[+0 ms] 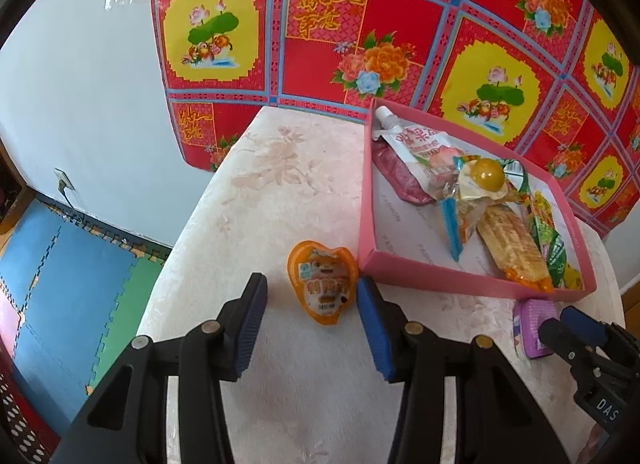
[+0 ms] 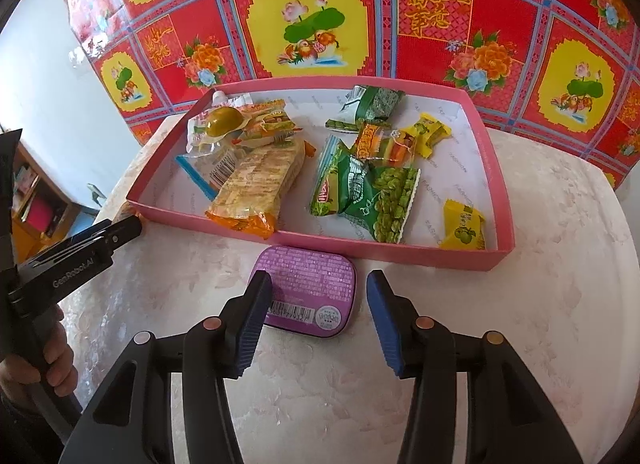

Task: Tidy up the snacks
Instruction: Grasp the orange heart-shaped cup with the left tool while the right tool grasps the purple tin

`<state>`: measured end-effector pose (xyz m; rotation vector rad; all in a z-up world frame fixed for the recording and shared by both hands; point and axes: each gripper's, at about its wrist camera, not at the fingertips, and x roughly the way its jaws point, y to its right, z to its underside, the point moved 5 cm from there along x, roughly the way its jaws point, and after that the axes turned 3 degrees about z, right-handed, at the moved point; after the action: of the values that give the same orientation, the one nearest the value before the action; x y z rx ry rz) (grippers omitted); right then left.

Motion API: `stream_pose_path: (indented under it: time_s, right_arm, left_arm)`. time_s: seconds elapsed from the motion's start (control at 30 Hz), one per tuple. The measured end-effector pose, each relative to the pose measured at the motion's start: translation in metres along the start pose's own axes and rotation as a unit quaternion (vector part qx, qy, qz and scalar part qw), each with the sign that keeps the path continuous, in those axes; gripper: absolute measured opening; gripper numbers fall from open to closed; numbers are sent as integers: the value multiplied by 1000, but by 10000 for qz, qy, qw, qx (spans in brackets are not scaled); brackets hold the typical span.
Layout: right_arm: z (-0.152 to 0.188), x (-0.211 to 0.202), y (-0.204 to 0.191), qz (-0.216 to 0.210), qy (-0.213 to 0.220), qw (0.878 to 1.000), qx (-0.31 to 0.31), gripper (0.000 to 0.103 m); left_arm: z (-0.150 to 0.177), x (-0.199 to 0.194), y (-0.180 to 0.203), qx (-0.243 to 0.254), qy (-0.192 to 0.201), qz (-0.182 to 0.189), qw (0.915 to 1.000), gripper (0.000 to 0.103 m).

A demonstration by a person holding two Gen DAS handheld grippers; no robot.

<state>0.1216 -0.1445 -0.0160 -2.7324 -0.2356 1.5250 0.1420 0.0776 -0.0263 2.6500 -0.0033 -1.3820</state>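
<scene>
Two snacks left outside pink tray (image 2: 132, 200), both on tabletop (image 2: 540, 304) by its near wall. Left gripper (image 1: 312, 324) open, straddling orange heart-shaped jelly cup (image 1: 322, 282), pads apart from it, nothing held. Right gripper (image 2: 316, 318) open round purple tin (image 2: 306, 290); left pad just beside tin edge, contact unclear, right pad clear. Prob. lined up w/ jaws either side for pinch, then lift into tray w/ other packets.
</scene>
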Motion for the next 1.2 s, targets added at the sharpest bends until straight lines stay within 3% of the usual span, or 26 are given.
stream_pose_path:
  time_s: [0.17,0.23,0.57,0.83,0.93,1.2]
  right_arm:
    - [0,2,0,-49,34,10000,74,53]
    - [0,3,1,-57,37,9999,126,55]
    - [6,7,-6,-208,-43,9996,161,69]
    - [8,9,-10,-121,-9,9999,13,69]
    - [8,8,-8,-84,90,9999,20,63]
    - [19,0,0,-331,98,9993,158,63]
  left_arm:
    - [0,2,2,108,67,-80,9999,48]
    - [0,2,1,138,97,-105,9998,38]
    - [7,-4,-6,-98,87,232,9996,37]
    - [11,-16,-6,-164,107,332,9993,37]
    - [8,-24,-5,-172,155,341,9992,37]
    - [4,-40,3,-114,251,339,9990,37]
